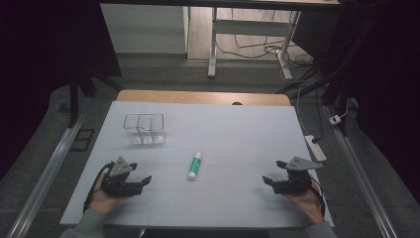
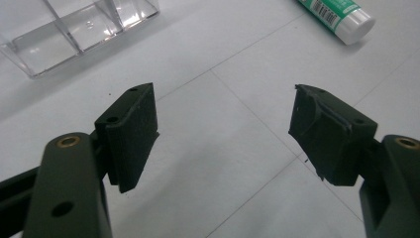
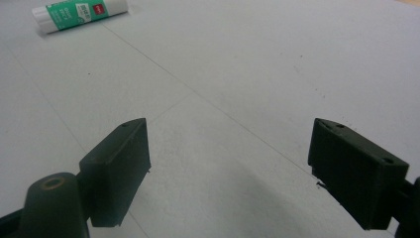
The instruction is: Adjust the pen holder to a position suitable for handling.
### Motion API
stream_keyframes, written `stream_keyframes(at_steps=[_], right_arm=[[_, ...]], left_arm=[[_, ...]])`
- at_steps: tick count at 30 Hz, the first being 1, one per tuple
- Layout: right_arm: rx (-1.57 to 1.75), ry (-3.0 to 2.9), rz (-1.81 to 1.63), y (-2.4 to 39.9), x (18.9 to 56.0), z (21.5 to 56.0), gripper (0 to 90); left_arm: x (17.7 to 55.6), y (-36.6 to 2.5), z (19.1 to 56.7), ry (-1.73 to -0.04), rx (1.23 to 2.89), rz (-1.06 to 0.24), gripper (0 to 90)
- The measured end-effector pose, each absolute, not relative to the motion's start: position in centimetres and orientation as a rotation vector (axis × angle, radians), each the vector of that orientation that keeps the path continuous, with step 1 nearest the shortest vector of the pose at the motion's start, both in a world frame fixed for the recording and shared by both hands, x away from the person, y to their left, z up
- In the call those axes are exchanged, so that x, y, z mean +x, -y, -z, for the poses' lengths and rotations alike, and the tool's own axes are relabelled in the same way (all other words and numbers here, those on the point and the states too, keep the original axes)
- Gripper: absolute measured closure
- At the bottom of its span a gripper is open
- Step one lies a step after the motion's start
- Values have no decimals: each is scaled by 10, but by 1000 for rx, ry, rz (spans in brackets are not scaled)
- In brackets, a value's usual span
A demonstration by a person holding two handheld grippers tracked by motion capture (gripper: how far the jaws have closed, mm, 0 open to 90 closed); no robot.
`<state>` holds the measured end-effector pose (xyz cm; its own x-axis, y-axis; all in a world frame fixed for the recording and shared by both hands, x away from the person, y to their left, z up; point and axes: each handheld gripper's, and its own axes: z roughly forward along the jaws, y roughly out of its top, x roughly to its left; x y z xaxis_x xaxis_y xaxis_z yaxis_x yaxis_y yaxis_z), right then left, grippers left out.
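So the glue stick [image 1: 195,165] is lying flat on the white surface [image 1: 237,139], just in front of the clear box [image 1: 144,129] and off to its right. Its long axis runs roughly away from the person. The left claw [image 1: 143,181] looks a bit nearer than the right claw [image 1: 268,181]. Both are spread wide, holding nothing.

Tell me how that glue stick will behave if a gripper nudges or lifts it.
The glue stick lies on its side on the white table, and its round body will probably roll if nudged sideways. It looks small and rigid, so likely light. The smooth plastic may slip between pads.
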<state>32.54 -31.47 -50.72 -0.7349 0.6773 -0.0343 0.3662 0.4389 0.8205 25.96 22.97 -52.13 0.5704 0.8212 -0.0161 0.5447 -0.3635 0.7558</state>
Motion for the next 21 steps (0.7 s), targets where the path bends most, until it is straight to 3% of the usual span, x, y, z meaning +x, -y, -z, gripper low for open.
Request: stream_keyframes(at_steps=[21], right_arm=[[902, -2345, -1220, 314, 328, 510, 182]], left_arm=[[260, -234, 517, -1094, 2035, -494, 267]])
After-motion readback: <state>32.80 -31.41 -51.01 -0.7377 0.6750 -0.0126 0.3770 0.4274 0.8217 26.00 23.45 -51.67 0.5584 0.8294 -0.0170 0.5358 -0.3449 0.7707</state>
